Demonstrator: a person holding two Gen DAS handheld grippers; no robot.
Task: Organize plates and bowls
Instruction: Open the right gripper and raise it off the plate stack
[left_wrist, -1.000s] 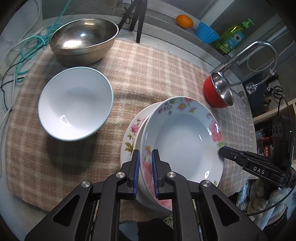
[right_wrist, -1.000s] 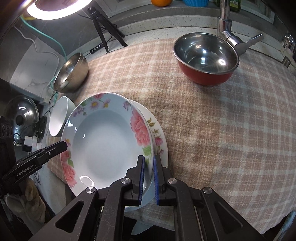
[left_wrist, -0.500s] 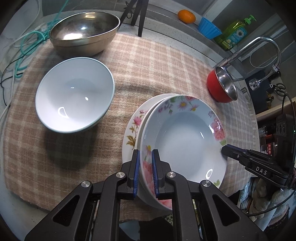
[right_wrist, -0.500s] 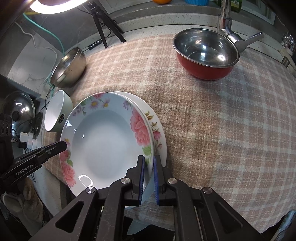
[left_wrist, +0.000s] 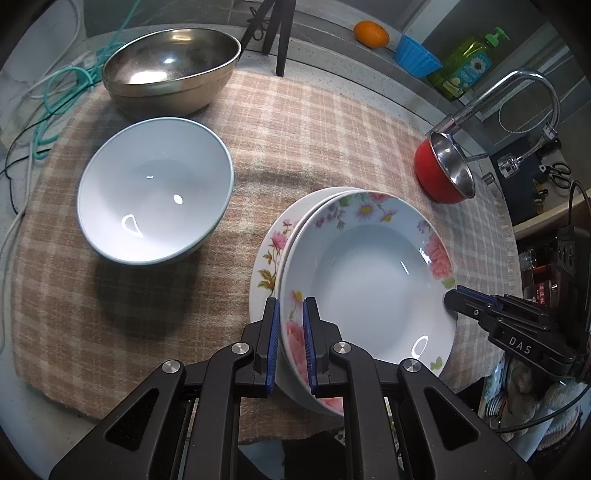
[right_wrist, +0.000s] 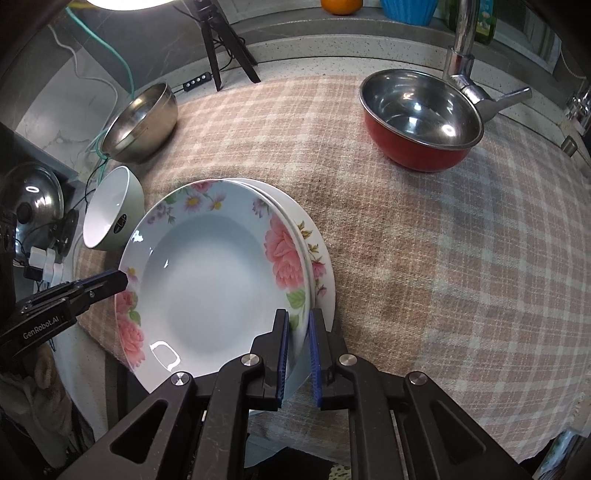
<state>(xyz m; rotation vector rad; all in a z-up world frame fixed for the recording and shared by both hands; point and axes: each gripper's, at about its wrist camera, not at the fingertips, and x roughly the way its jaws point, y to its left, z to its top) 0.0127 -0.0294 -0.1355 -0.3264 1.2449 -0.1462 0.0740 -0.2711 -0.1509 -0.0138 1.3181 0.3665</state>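
Each claw, left (left_wrist: 290, 339) and right (right_wrist: 296, 349), pinches the upward-facing floral plate's (right_wrist: 207, 280) opposite rims.

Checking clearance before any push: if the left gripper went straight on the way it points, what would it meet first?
The left gripper is already shut on the floral plate; beyond that, likely bare plaid cloth, though depth is unclear.

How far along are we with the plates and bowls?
Partway. Done: the floral deep plate sits on the flatter floral plate. In hand: left gripper and right gripper clamp its rim from opposite sides. Left: the white bowl, steel bowl and red bowl stand apart.
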